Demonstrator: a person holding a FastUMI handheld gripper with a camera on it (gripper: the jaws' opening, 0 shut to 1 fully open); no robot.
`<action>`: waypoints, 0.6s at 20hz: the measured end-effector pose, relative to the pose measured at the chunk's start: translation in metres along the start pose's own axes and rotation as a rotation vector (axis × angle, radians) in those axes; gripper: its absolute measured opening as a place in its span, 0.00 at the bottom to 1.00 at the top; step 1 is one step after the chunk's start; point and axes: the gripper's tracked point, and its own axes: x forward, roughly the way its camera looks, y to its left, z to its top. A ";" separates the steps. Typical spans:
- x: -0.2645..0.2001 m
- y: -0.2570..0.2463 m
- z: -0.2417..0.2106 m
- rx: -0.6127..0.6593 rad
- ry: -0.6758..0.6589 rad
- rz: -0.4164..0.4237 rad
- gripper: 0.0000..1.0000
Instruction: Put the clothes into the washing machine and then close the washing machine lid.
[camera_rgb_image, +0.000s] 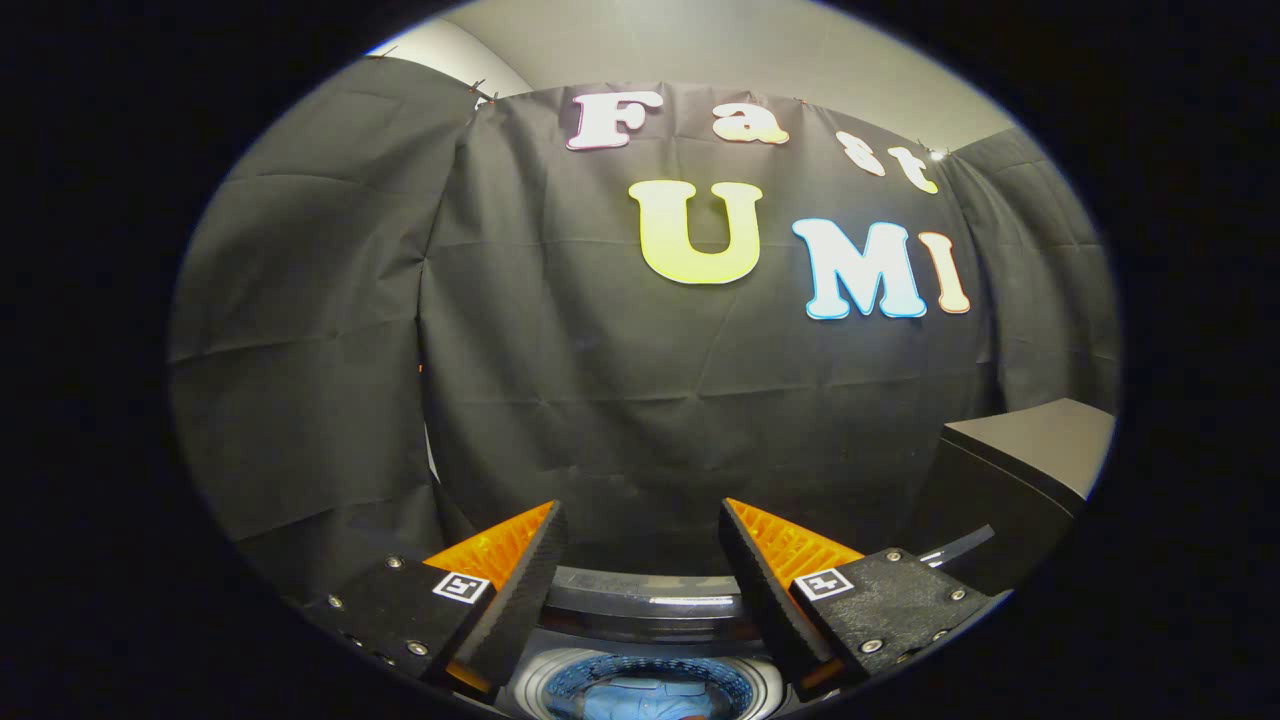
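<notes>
The tongs (640, 540) stand wide apart, with a broad gap between the two fingers (520, 590) and nothing held in it. Neither finger touches anything; both hang in the air above the washing machine (650, 600), tips pointed toward the black cloth wall (560, 350) behind it.

Below and between the fingers lies the machine's open top. Its dark curved back rim runs across from one finger to the other, with a thin bright glint along it. Nearer than that rim sits the pale ring of the tub opening (540, 680), and inside it the perforated drum wall shows bluish. Down in the drum rests the clothes (640, 697), a blue garment bunched at the bottom, with a small reddish-orange patch at its right side; how much of it lies there cannot be told, since the fingers' bases cover the sides of the opening.

To the right, beyond the right finger, a dark flat-topped panel (1030, 450) rises beside the machine; whether it is the raised lid or a separate box cannot be told.
</notes>
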 end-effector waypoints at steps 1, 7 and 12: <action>-0.003 0.001 -0.003 0.001 0.001 0.007 0.95; -0.024 0.004 -0.020 0.002 0.005 0.023 0.95; -0.035 -0.003 -0.055 -0.007 0.073 0.008 0.95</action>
